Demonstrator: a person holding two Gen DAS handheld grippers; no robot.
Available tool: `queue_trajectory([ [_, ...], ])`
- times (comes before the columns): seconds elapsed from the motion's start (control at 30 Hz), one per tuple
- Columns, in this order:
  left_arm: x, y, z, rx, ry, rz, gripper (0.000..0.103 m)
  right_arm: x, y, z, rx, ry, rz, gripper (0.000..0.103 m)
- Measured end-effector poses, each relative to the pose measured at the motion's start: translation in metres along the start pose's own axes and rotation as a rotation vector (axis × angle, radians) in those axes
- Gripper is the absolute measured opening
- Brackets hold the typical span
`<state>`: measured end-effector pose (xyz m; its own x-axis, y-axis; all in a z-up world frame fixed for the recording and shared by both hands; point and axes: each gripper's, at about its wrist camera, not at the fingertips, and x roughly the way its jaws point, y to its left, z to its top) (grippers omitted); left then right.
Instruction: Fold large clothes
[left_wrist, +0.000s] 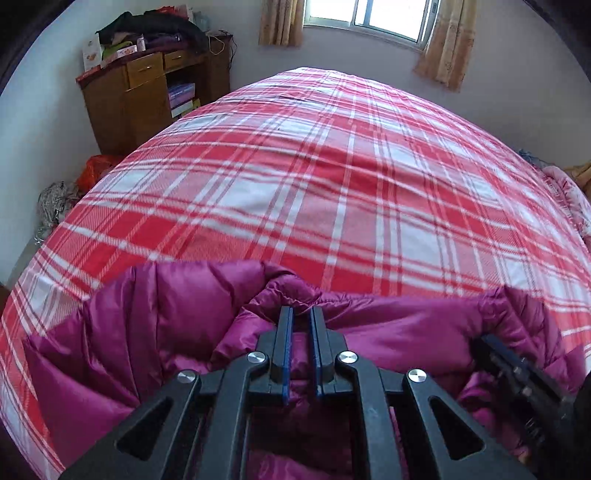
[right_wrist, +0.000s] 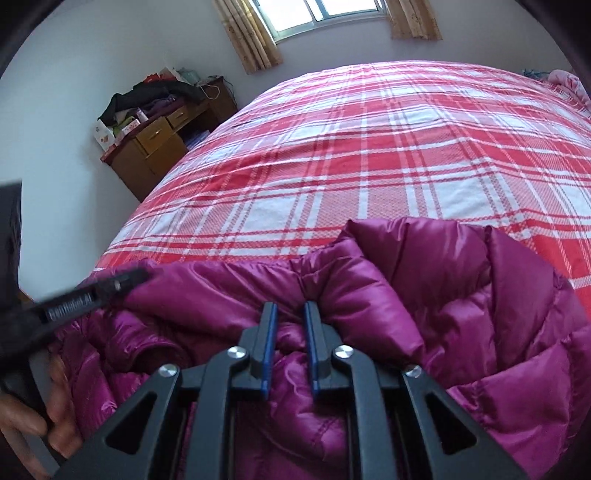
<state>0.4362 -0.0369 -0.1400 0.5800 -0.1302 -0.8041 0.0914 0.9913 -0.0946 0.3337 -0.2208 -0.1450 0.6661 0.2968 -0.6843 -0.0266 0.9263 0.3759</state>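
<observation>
Jacket edge pinched, both grippers' fingers nearly closed

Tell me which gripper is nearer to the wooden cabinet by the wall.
Left. The left gripper grips the purple jacket on the side toward the wooden cabinet; the right gripper holds the jacket farther along the plaid bed, away from it.

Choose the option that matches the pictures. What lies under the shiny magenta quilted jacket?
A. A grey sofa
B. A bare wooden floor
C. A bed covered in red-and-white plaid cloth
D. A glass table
C: the shiny magenta quilted jacket rests on the bed covered in red-and-white plaid cloth, which spreads beyond it toward the window in both wrist views.
</observation>
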Motion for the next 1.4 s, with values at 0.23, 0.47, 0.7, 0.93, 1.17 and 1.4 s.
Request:
queue_trajectory([
  [0.23, -0.004, -0.001, -0.022, -0.005, -0.082, 0.018, 0.009, -0.003, -0.007, 0.006, 0.061, 0.023, 0.051, 0.016],
  [0.47, -0.002, 0.005, -0.019, -0.042, -0.087, -0.034, 0.009, -0.030, -0.005, 0.014, -0.058, 0.038, -0.117, 0.027],
  [0.7, -0.001, 0.001, -0.019, -0.020, -0.087, -0.012, 0.009, -0.018, -0.016, -0.002, -0.081, -0.004, -0.069, 0.026],
  [0.93, 0.001, -0.002, -0.016, -0.005, -0.086, 0.006, 0.009, -0.011, 0.000, 0.000, -0.176, -0.003, -0.183, 0.026],
  [1.17, -0.044, -0.006, -0.026, 0.029, -0.110, 0.029, 0.009, -0.060, 0.007, -0.003, -0.191, -0.053, -0.154, 0.036],
  [1.4, -0.174, 0.023, -0.088, 0.101, -0.216, -0.208, 0.009, -0.224, -0.014, -0.062, -0.233, -0.274, -0.060, 0.071],
])
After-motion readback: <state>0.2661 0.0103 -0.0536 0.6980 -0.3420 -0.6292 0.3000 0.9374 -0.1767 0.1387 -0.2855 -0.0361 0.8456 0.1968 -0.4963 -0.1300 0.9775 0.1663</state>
